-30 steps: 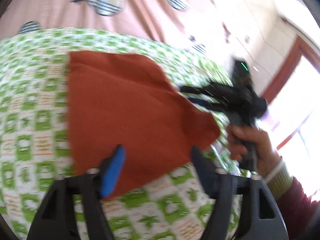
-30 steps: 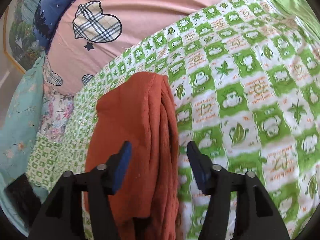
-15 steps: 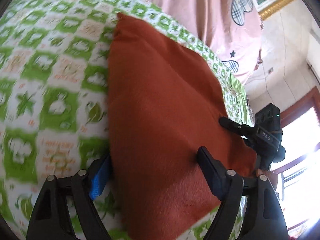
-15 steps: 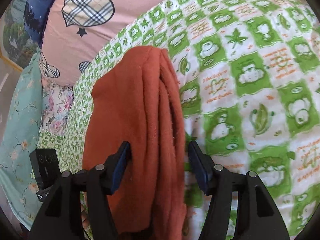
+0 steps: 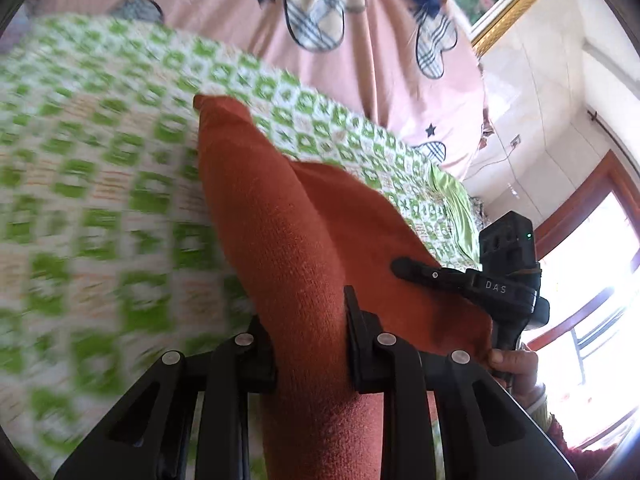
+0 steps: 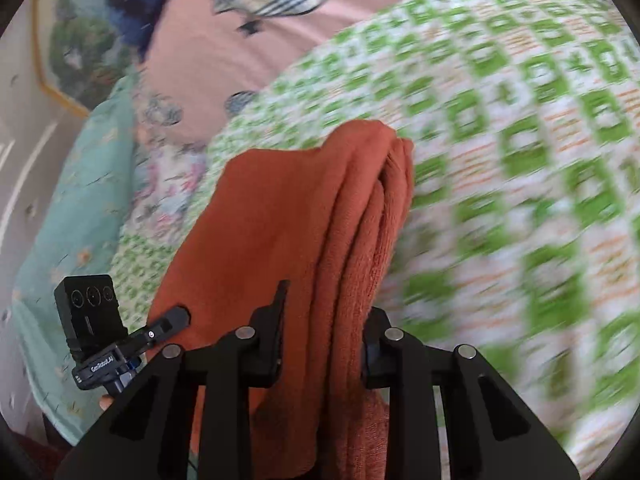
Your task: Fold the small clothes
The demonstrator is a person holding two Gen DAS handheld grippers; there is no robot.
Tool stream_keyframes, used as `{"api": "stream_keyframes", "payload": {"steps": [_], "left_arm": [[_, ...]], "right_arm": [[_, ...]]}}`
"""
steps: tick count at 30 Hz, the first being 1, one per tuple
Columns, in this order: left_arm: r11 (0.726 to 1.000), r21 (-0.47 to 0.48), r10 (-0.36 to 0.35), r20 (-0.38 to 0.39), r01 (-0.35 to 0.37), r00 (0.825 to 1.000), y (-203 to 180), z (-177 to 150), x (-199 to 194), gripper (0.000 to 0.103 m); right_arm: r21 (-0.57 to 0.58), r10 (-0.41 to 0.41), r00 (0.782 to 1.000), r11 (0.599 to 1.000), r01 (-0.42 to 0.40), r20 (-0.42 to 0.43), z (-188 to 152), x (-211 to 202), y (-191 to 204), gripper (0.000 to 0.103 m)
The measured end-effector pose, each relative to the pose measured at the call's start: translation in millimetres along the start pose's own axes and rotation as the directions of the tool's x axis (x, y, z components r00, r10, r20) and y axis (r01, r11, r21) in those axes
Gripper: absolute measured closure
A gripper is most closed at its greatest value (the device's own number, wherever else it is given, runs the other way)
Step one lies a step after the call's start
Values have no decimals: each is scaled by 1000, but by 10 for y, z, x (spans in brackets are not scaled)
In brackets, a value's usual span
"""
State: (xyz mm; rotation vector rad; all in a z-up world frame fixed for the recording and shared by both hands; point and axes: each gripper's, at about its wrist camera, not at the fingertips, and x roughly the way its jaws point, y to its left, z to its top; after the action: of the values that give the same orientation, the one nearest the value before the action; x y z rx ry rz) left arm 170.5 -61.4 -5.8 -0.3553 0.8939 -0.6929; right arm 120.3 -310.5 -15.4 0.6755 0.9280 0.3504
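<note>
Tongs both clamped on folded rust-orange garment [image 5: 304,264]: left tongs [image 5: 308,340] and right tongs [image 6: 324,340] grip opposite edges, cloth bunched, raised off green-checked bedsheet [image 6: 520,160]; hand [image 5: 516,368] gripping right handle.

In your left wrist view the green-checked bedspread [image 5: 100,208] smears with motion blur, so its printed figures cannot be read. The rust cloth [image 5: 304,280] covers the inner faces of the left gripper [image 5: 308,340] and runs off the near edge. Your right hand [image 5: 516,368] is mostly hidden behind the gripper frame, only fingertips showing. In your right wrist view the bedspread blurs on the right, and the cloth's lower end is cut off at the near edge behind the right gripper [image 6: 324,344].
</note>
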Motion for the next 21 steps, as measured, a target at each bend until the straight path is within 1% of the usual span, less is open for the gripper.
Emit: {"api": "stream_keyframes", "payload": {"steps": [3, 6, 9, 10, 11, 13, 15, 17, 19, 21], "left_arm": [[999, 15, 31, 32, -32, 999, 92, -196, -469, 79], [998, 16, 59, 37, -60, 998, 222, -408, -739, 79], [995, -25, 95, -2, -95, 995, 466, -641, -762, 78], [992, -63, 105, -32, -107, 994, 594, -722, -707, 78], [990, -99, 98, -47, -103, 994, 710, -791, -660, 76], [987, -144, 67, -38, -72, 997, 832, -851, -635, 71], [984, -171, 48, -28, -52, 998, 899, -835, -636, 65], [983, -174, 58, -23, -61, 998, 941, -761, -624, 57], [980, -184, 68, -20, -70, 997, 1017, -647, -593, 53], [975, -209, 71, -14, -73, 997, 1113, -479, -537, 52]], "right_arm": [[-34, 51, 999, 998, -52, -13, -181, 142, 255, 74], [-72, 65, 997, 995, -67, -34, -382, 309, 451, 74], [-60, 35, 996, 997, -40, -85, -572, 522, 445, 75], [-56, 15, 995, 998, -20, -96, -618, 570, 416, 75], [-47, -4, 995, 999, -1, -102, -659, 612, 375, 74], [-28, 2, 995, 1000, -5, -104, -684, 615, 317, 73], [-15, -2, 995, 1000, 0, -101, -681, 602, 302, 70], [-12, -21, 995, 1000, 20, -101, -677, 580, 305, 67], [-11, -36, 995, 999, 35, -93, -678, 534, 314, 65], [-7, -46, 996, 999, 46, -73, -682, 458, 333, 64]]}}
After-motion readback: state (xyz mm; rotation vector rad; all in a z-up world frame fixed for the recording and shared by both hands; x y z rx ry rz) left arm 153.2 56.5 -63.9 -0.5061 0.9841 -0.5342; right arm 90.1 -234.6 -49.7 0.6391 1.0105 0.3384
